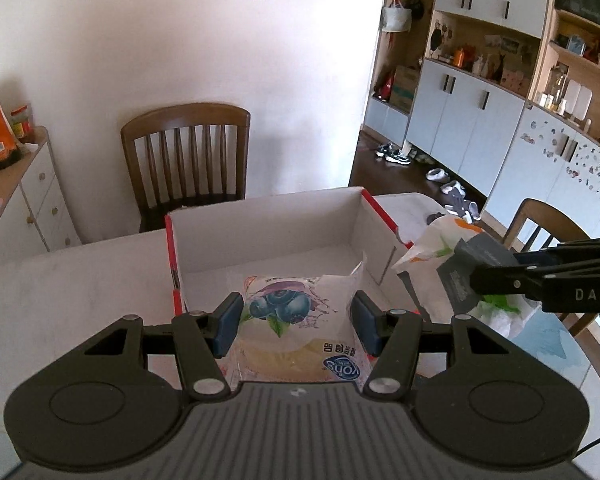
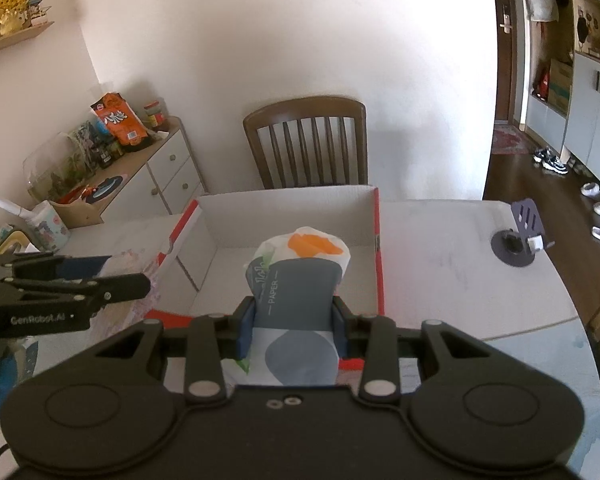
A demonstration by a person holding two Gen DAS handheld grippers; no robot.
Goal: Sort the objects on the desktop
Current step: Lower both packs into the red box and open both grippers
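My left gripper [image 1: 296,316] is shut on a clear snack packet with a blueberry picture [image 1: 288,320], held over the near edge of an open white box with red edges [image 1: 268,232]. My right gripper [image 2: 294,320] is shut on a soft tissue pack [image 2: 296,284], grey-blue with white and an orange patch, also over the box's [image 2: 288,208] near edge. The box floor looks bare. In the left wrist view the right gripper [image 1: 472,280] and its tissue pack [image 1: 440,248] hang just right of the box. In the right wrist view the left gripper [image 2: 140,276] reaches in from the left.
The box stands on a pale marbled table [image 2: 440,240]. A dark phone stand [image 2: 520,236] sits at the table's far right. A wooden chair [image 1: 188,152] is behind the box and another [image 1: 548,224] at the right. A sideboard [image 2: 160,172] with snacks stands left.
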